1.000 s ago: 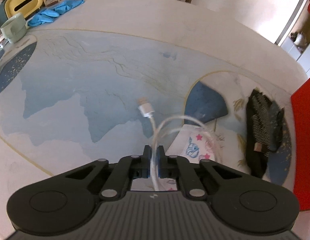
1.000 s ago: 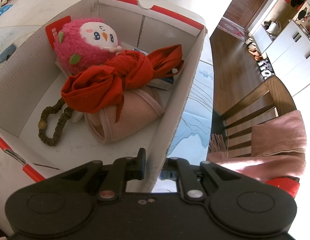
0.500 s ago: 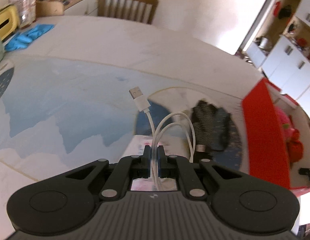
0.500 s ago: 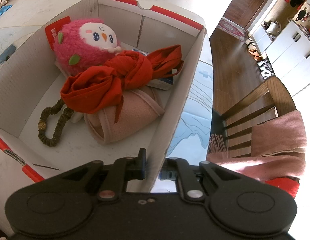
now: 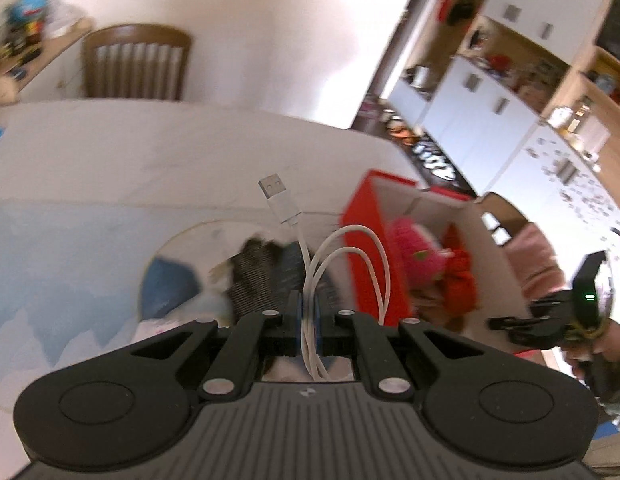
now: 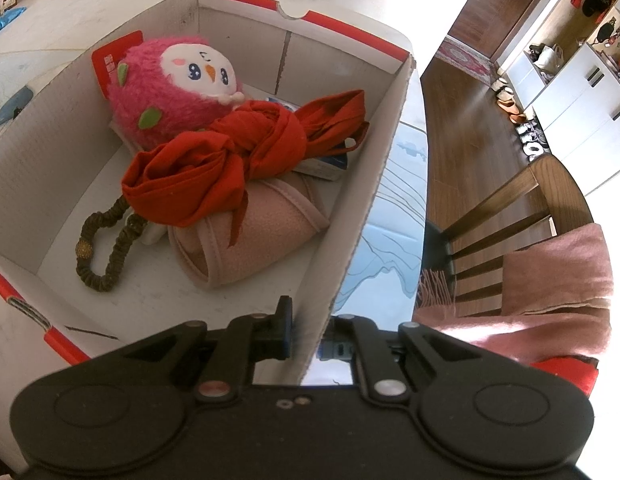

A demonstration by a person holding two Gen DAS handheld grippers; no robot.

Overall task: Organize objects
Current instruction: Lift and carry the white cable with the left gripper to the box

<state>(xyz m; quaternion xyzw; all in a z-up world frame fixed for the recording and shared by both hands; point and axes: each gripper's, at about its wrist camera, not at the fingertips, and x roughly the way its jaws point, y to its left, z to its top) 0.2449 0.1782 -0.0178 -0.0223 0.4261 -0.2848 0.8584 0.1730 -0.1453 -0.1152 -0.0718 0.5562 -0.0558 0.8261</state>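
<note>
Cardboard box (image 6: 346, 216), clamped at its wall by our right gripper (image 6: 307, 330), holds plush toy (image 6: 173, 88), red cloth (image 6: 229, 156), hair tie (image 6: 105, 240); our left gripper (image 5: 307, 320) pinches a USB cable (image 5: 297, 240) at 12 o'clock.

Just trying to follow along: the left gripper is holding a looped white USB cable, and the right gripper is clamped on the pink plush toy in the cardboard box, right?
Not quite. The right gripper is clamped on the wall of the red-trimmed cardboard box, not the pink plush toy, which lies untouched inside, as the right wrist view shows. The left gripper does hold the looped white USB cable.
</note>
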